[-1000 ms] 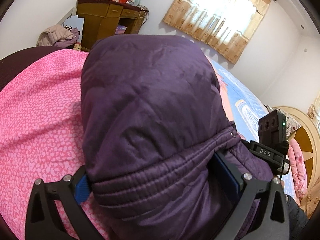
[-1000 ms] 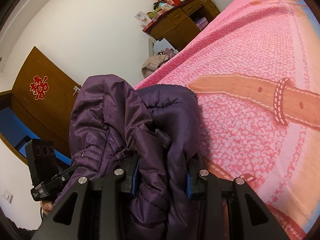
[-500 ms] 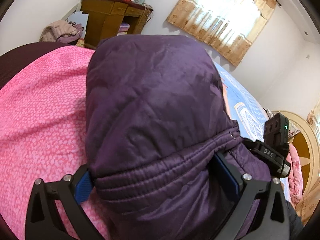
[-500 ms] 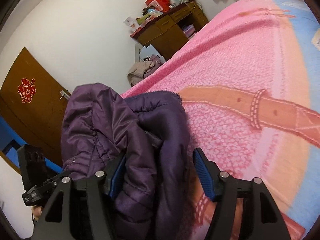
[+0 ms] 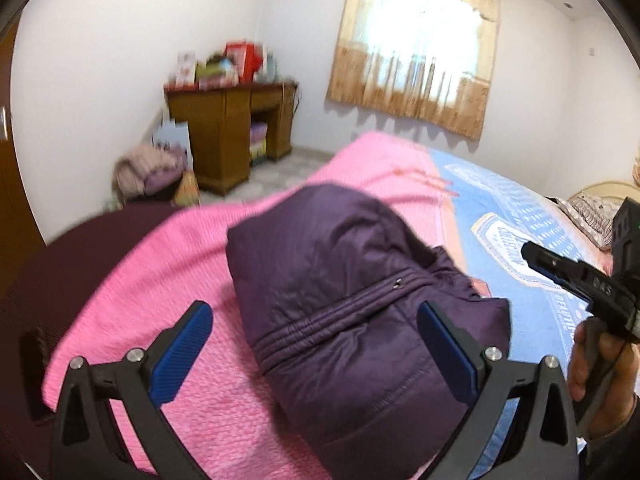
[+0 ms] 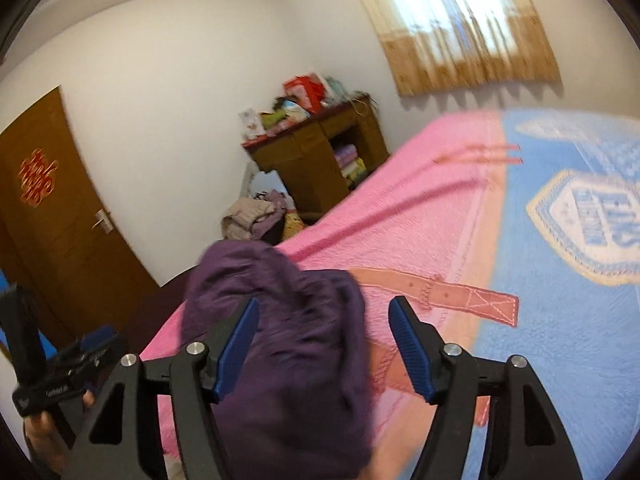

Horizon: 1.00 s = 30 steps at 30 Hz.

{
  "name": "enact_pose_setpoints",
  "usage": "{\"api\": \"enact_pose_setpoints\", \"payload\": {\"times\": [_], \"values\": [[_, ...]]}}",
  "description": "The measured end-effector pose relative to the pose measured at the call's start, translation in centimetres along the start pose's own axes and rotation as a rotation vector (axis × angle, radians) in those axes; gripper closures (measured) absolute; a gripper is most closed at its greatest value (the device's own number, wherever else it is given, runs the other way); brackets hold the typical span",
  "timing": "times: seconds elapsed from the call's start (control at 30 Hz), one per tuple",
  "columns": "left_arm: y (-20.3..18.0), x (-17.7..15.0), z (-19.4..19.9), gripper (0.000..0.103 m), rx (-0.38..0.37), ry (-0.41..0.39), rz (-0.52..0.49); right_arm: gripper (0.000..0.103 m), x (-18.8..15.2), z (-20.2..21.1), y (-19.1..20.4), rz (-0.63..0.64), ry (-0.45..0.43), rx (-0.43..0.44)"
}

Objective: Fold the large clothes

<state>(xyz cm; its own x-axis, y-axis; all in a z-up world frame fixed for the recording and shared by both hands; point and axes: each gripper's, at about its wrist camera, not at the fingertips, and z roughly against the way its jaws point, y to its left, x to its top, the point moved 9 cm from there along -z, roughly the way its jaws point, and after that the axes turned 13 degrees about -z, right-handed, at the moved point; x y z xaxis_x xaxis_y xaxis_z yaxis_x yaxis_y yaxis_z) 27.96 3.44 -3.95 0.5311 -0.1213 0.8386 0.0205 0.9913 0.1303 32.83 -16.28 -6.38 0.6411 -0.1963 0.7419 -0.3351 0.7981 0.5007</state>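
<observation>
Folded purple jacket (image 5: 352, 304) lying on the pink bedspread (image 5: 172, 280). Left gripper (image 5: 316, 340) and right gripper (image 6: 324, 344): jaws apart, holding nothing.

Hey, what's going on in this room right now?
A person with a gripper in each hand is folding a purple jacket on the bed. The jacket lies bundled on the pink part of the cover. The left gripper and right gripper are both open, their blue pads apart with the jacket between them, neither one pinching it. Both views are motion-blurred.
</observation>
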Motion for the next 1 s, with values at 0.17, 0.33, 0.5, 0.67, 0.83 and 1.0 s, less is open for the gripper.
{"api": "enact_pose_setpoints", "payload": {"times": [0.17, 0.33, 0.5, 0.67, 0.83, 1.0], "values": [[-0.5, 0.7, 2.5, 0.000, 0.030, -0.066, -0.051, 0.032, -1.4, 2.3, 3.7, 0.135, -0.033, -0.009], [-1.3, 1.4, 2.7, 0.000, 0.010, -0.081, -0.051, 0.032, -1.9, 3.6, 5.0, 0.196, -0.068, -0.023], [-1.9, 1.2, 2.8, 0.000, 0.006, -0.084, -0.060, 0.032, -1.9, 3.8, 5.7, 0.212, -0.089, -0.025], [-2.1, 1.5, 3.2, 0.000, 0.014, -0.096, -0.060, 0.032, -2.1, 3.8, 5.9, 0.214, -0.085, -0.026], [-2.2, 1.6, 3.3, 0.000, 0.012, -0.101, -0.059, 0.031, -2.2, 4.0, 6.1, 0.211, -0.087, -0.019], [-2.2, 1.6, 3.4, 0.000, 0.008, -0.101, -0.054, 0.031, -2.2, 4.2, 6.3, 0.205, -0.088, -0.014]]}}
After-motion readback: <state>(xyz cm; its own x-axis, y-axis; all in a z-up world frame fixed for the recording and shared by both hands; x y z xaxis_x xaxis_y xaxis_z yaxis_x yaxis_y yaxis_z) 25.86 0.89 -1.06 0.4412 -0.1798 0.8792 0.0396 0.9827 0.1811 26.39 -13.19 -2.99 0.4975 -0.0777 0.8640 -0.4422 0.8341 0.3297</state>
